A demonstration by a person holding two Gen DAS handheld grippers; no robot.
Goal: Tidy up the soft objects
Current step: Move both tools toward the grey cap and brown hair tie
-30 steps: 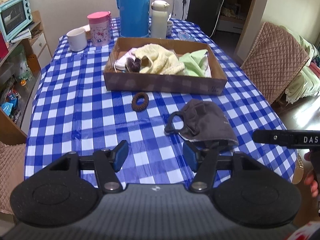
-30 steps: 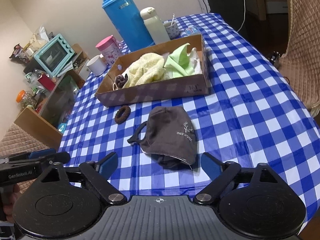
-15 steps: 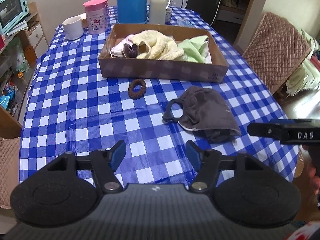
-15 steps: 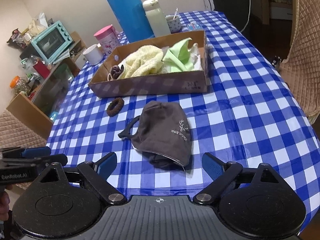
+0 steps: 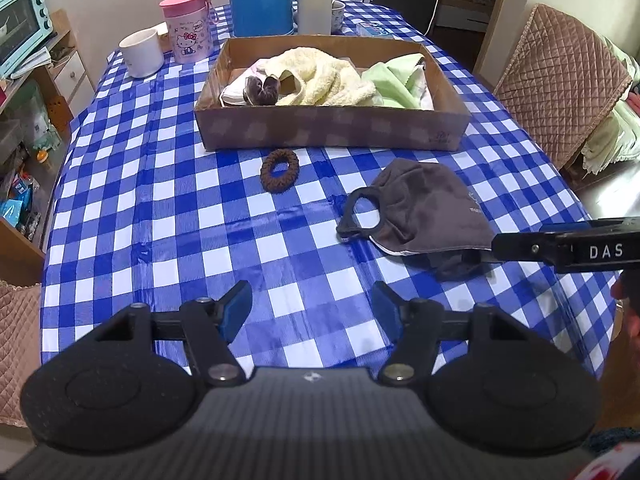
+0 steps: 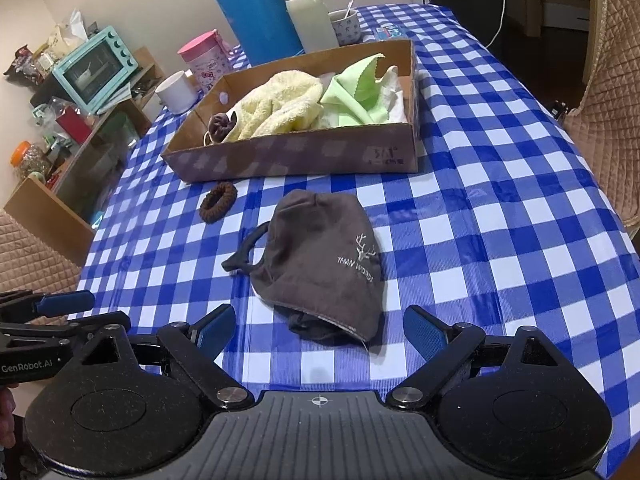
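Gaping wide, right hand-held gripper [image 6: 318, 330] seemingly brackets mask [image 6: 324, 256]; untouched.

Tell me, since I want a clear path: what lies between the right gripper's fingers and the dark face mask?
Only bare checked tablecloth, seen in the right wrist view; the open right gripper sits just short of the dark face mask.

I see a home dining room. The table [image 5: 120, 184] has a blue checked cloth. There are padded chairs [image 5: 560, 80], a flask [image 6: 256, 8], a mug [image 5: 141, 52] and a small oven [image 6: 96, 68].
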